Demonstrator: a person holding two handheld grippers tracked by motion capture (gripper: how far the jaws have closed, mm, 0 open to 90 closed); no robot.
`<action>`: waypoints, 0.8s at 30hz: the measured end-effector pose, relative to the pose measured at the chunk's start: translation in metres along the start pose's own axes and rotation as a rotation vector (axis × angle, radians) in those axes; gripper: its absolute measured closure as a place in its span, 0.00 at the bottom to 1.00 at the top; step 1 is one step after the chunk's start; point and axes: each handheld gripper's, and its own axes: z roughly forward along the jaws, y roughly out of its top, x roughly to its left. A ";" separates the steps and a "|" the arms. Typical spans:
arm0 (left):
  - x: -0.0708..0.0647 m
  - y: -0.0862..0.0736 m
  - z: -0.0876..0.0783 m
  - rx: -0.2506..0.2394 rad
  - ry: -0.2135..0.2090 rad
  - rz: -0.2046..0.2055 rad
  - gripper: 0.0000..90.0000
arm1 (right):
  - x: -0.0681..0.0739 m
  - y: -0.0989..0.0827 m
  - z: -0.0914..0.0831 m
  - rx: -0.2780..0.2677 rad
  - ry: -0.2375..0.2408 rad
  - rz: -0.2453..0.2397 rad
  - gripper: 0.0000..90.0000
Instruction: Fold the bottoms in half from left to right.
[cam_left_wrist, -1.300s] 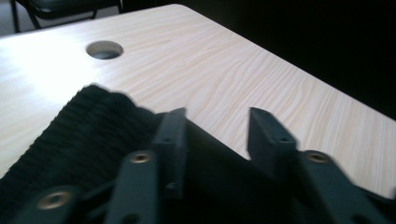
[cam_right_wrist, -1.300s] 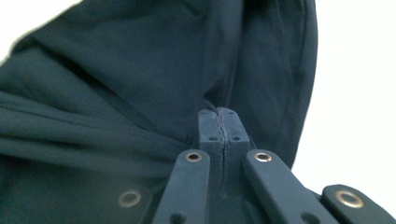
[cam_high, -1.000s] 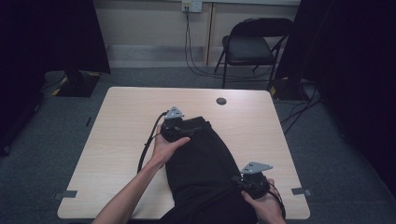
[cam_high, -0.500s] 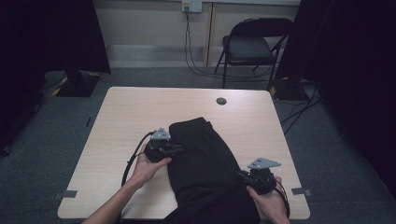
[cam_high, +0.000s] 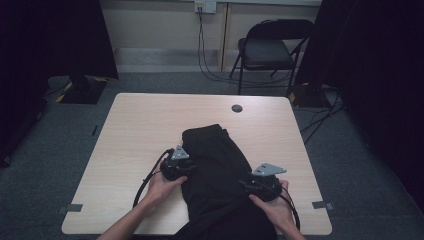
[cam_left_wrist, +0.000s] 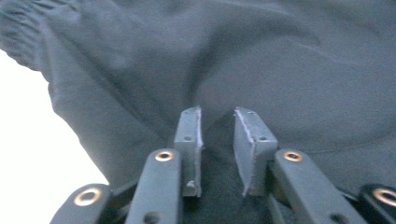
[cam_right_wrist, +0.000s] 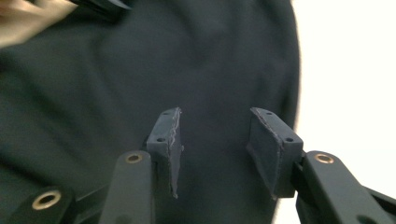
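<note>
**Black trousers on the desk, a gripper at each side**

A pair of black trousers (cam_high: 215, 170) lies on the light wooden desk (cam_high: 130, 130), toward the person's side and a little right of its middle. The long axis runs from the near edge, where the cloth hangs over and out of sight, away toward the far side; the far end is rounded and folded over. In the left gripper view a gathered, ribbed edge of the trousers (cam_left_wrist: 28, 32) shows at the upper left, next to bare desk.

The left gripper (cam_high: 186, 169) sits at the left edge of the cloth. Its fingers (cam_left_wrist: 189, 140) stand a narrow gap apart, having just been opening a little, with a ridge of cloth rising between them; whether the pads press on it I cannot tell. The right gripper (cam_high: 250, 186) is at the right edge of the trousers, nearer the person. Its fingers (cam_right_wrist: 273, 149) have just been opening and stand clearly apart above the dark cloth (cam_right_wrist: 140, 70), gripping nothing. Each gripper is held in a hand, left (cam_high: 162, 186) and right (cam_high: 272, 207), with cables trailing back.

The desk has a round cable port (cam_high: 237, 108) near its far edge. Beyond it stand a black folding chair (cam_high: 270, 50) on grey carpet (cam_high: 60, 145), a wall socket (cam_high: 206, 6) with cords hanging, and dark curtains (cam_high: 50, 35) at both sides.
</note>
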 end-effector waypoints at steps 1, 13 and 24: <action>0.000 0.000 0.000 0.000 0.000 0.000 0.82 | 0.000 0.000 0.000 0.000 0.000 0.000 0.61; 0.036 0.005 0.010 -0.030 0.108 -0.072 0.84 | 0.071 0.022 0.051 0.060 0.250 -0.122 0.59; 0.051 0.019 0.004 0.014 0.088 -0.145 0.74 | 0.056 0.007 0.029 0.068 0.224 -0.103 0.56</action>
